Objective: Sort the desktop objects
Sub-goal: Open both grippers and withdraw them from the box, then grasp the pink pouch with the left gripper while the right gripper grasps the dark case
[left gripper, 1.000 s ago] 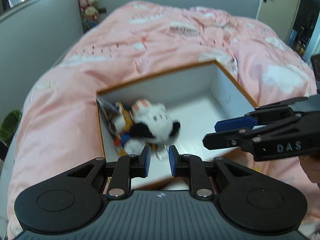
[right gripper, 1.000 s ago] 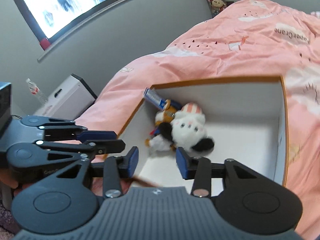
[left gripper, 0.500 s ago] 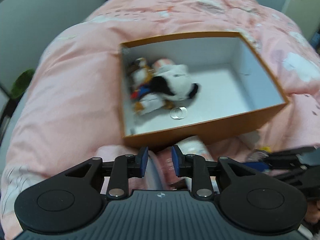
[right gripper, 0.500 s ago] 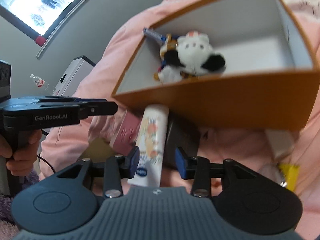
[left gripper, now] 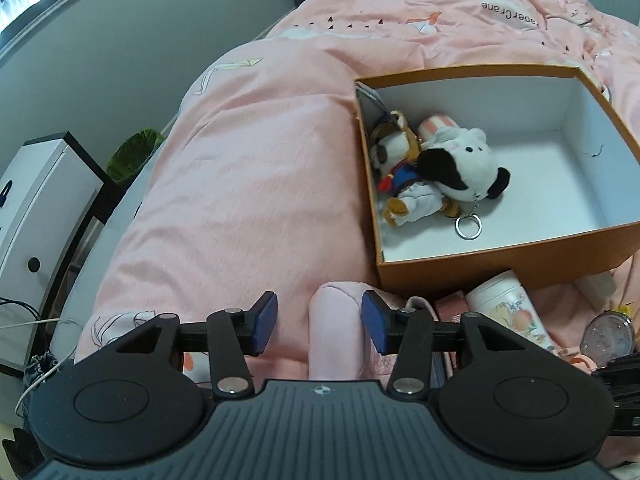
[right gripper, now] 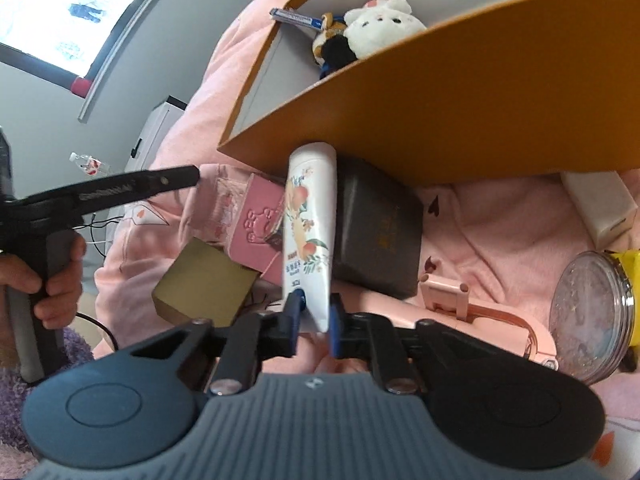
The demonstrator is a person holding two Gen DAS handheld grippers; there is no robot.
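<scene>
Between the closing right tongs (right gripper: 314, 318), the tube (right gripper: 310, 224) is pinched at its flat tail; its long axis runs away toward the box (right gripper: 460, 112), cap end touching the wall. Left tongs (left gripper: 318, 322) are opening, empty, astride a pink fold. Two plush toys (left gripper: 436, 168) lie boxed; tube, cartons and jar (right gripper: 588, 316) remain outside.

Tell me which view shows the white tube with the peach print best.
The right wrist view: the white peach-print tube lies full length there, its flat end between the closing right gripper pads. The left wrist view shows only its cap end beside the orange box.
</scene>
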